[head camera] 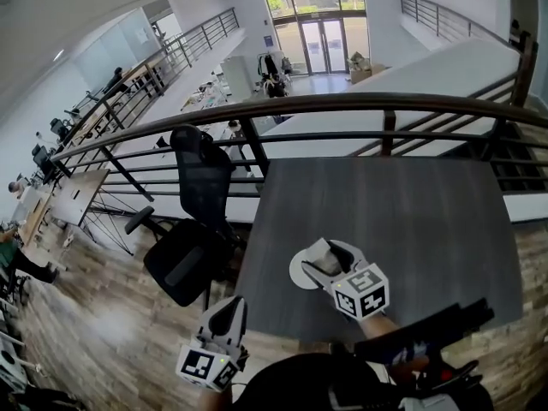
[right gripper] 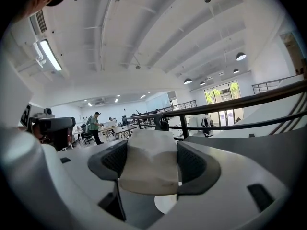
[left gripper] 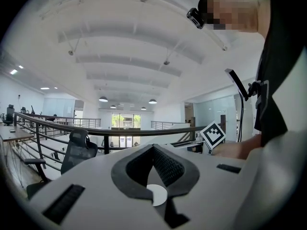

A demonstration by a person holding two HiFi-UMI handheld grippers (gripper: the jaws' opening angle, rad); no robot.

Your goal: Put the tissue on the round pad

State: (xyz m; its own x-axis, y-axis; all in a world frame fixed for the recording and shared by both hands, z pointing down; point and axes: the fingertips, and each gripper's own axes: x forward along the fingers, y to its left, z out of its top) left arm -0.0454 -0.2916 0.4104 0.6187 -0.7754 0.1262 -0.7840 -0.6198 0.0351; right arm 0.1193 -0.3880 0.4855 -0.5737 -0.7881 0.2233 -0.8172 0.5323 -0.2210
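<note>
While I hold the tissue [right gripper: 151, 162] above the table [head camera: 411, 221] | right fingers [right gripper: 196, 166] spread wide, clamped on it | left fingers [left gripper: 173, 169] closed, empty | step: delivery, I judge; round pad [head camera: 300, 274] beside fingertips | next: lower, release squarely.

My right gripper [head camera: 330, 253] was white, with black ribbed pads [right gripper: 191, 163]. The tissue [right gripper: 149, 162] was off-white. My left gripper [head camera: 226, 313] was white and black too. All 2 carried black-and-white square markers, plain on the right one's cube [head camera: 361, 291]. The round pad [head camera: 300, 274] was white; the table [head camera: 411, 221], dark grey wood-grain. The chair [head camera: 190, 255] was black, the floor [head camera: 94, 315] brown planks.
</note>
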